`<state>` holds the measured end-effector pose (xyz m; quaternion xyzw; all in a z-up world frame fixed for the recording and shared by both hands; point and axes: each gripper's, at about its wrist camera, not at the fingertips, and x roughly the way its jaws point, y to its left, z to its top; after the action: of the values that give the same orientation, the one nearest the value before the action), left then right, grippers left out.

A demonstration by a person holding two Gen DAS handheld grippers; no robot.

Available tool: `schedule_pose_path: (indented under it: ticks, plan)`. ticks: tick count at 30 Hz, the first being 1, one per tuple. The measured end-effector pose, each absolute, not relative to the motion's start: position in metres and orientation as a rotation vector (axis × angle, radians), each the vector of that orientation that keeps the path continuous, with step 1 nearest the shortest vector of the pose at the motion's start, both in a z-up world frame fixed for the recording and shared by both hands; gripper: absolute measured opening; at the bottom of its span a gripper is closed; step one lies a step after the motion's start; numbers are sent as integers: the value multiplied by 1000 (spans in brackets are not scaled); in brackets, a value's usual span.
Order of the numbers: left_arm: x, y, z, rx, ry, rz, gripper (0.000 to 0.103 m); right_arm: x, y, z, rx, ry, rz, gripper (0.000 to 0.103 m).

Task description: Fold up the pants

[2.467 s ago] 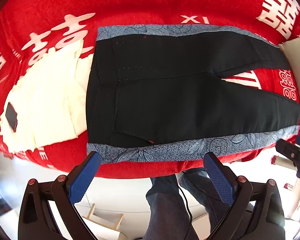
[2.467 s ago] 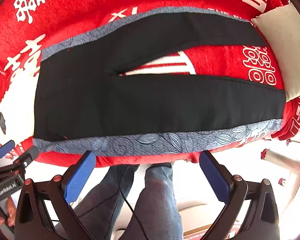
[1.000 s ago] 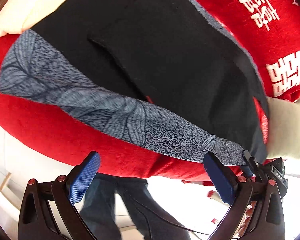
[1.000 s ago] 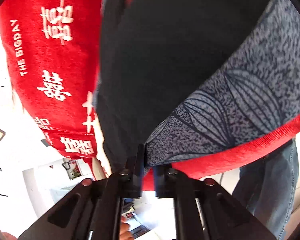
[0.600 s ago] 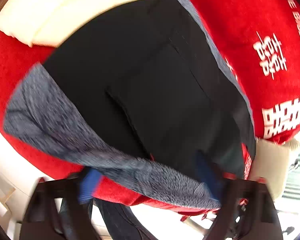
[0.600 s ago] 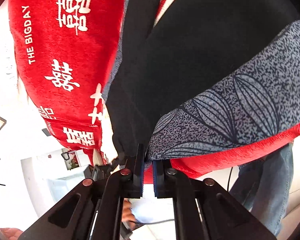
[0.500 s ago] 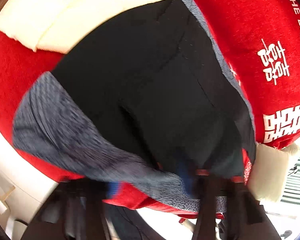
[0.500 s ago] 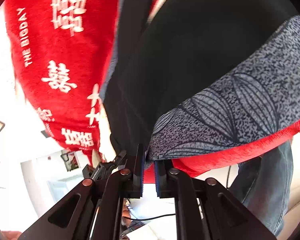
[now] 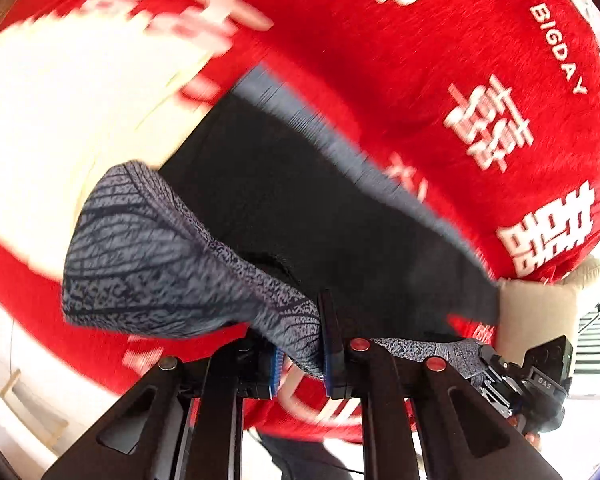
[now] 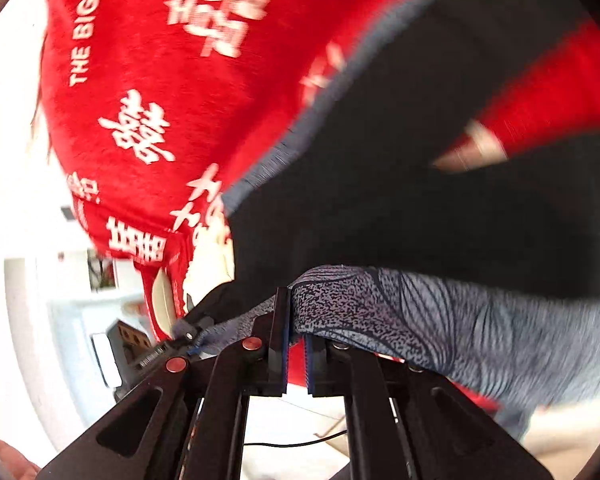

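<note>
1. Right up close, our left hand-held gripper (image 9: 299,354) has its blue pads pinched together on the grey patterned side stripe (image 9: 172,256) of the pants (image 9: 300,208), near the waist end, and the fabric bunches up out of the grip.
2. Same story on the other side: our right hand-held gripper (image 10: 296,344) is clamped on that same grey stripe (image 10: 440,312) further down the near leg, with the cloth draping off to the right.
3. So both grippers have the near edge of the pants, and each can be seen low in the other's view. We judge this to be the first fold, lengthwise, near leg over far leg.
4. Just beyond the pads, the black body of the pants lies spread on the red blanket (image 9: 380,60), and the near edge looks raised off it. The frames are blurred, so we can't read the fabric's exact lie.
5. Further out, the far leg runs along with its own grey stripe (image 9: 340,152) at the outer edge. From the right wrist, a wedge of red blanket shows between the two legs.
6. Beyond the waist sits a cream cloth (image 9: 60,112), and a pale cushion (image 9: 540,304) lies by the leg ends.
7. Next move, as we read it: carry both grips together, level, across to that far stripe, keeping the edge taut so it lands seam on seam.
</note>
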<state>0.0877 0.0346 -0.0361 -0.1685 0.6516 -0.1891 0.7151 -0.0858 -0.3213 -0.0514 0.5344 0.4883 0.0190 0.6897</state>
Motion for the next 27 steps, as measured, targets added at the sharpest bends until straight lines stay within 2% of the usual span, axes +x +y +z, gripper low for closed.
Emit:
schedule_pose_path:
  ticks: [3,9,11,12,13,16,17,18,19,20,21,22,27]
  plan:
    - [134,7,-37,-377,1400,-429,17,-34,-347,-53,1119,1127,89,6]
    - [218,-52,-94,-207,1365,-307,19,65,-383,-95,1037,1190,128,6]
    - [235,-57,-120,-184,1385,-232,31,92,-390,-120,1020,1248,115,8]
    - [237,-53,-126,-182,1381,-201,43,104,-393,-139,1005,1294,97,9]
    - [241,-53,-128,-187,1373,-176,49,109,-394,-151,995,1321,84,9]
    - [241,-41,-116,-182,1357,-128,50,112,-401,-176,1030,1360,83,8]
    - [241,-37,-105,-155,1333,-100,53,111,-404,-175,1059,1362,89,9]
    - [240,-34,-93,-120,1300,-68,70,111,-408,-172,1071,1365,88,17]
    - [237,-30,-83,-90,1269,-44,76,108,-411,-166,1070,1356,84,32]
    - [234,-28,-74,-52,1244,-27,76,107,-413,-158,1062,1340,84,41]
    - [231,-31,-67,8,1241,-34,76,103,-417,-142,1038,1303,89,57]
    - [226,-34,-66,38,1251,-49,76,99,-419,-130,1022,1282,89,63]
    - [179,-83,-111,173,1382,-172,76,67,-397,-99,963,1282,156,64]
